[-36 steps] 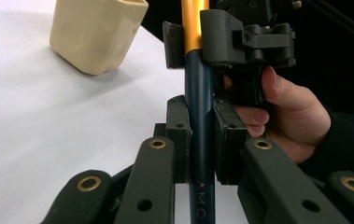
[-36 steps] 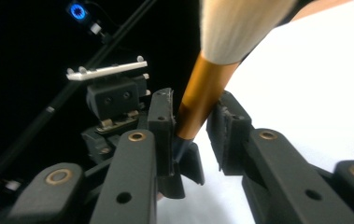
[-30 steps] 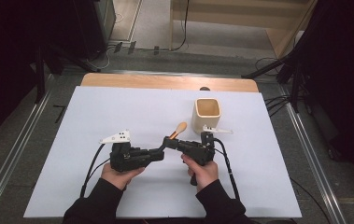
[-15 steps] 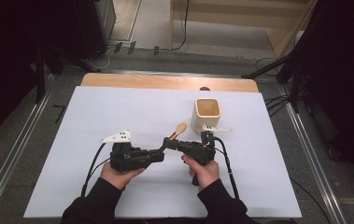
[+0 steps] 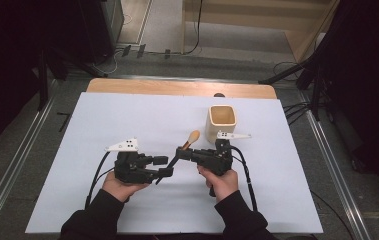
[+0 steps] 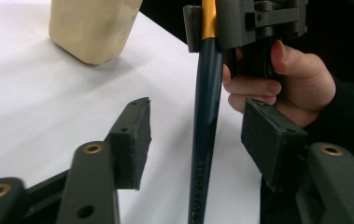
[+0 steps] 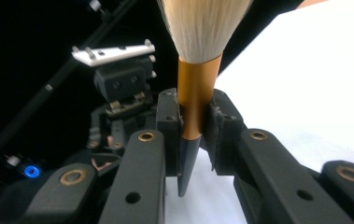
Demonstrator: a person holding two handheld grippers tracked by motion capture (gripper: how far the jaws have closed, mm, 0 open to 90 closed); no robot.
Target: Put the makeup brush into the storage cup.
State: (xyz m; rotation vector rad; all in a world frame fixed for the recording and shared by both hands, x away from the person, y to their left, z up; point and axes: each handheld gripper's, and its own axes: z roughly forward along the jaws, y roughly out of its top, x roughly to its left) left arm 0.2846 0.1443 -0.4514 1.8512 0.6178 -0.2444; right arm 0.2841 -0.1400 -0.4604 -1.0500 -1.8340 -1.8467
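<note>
High view: a person's two hands reach in from the bottom edge over a table covered with a white sheet [image 5: 127, 125], each hand holding a black two-jaw gripper. The right gripper [image 5: 183, 150] is clamped on a makeup brush [image 5: 186, 146], which slants across the gap between the two hands with its pale bristle head up and away from the person and its dark handle running down toward the left gripper [image 5: 163, 167]. Just beyond the brush head and slightly to its right stands a cream square cup [image 5: 221, 122], upright and open at the top, near the right gripper's grey plate. In the right gripper view the jaws press on the brush from both sides at the gold ferrule, where it meets the dark handle; the white bristles fan out above the pads, and the pointed handle tip hangs below them over the white sheet. The left gripper appears behind, dark against a dark background. In the left gripper view its jaws stand spread apart, one on either side of the navy handle, with clear space showing between each pad and the handle, so they touch nothing. The right hand [image 6: 286, 81] is wrapped around the other gripper's grip above, and the cream cup sits at the top left on the sheet.
</note>
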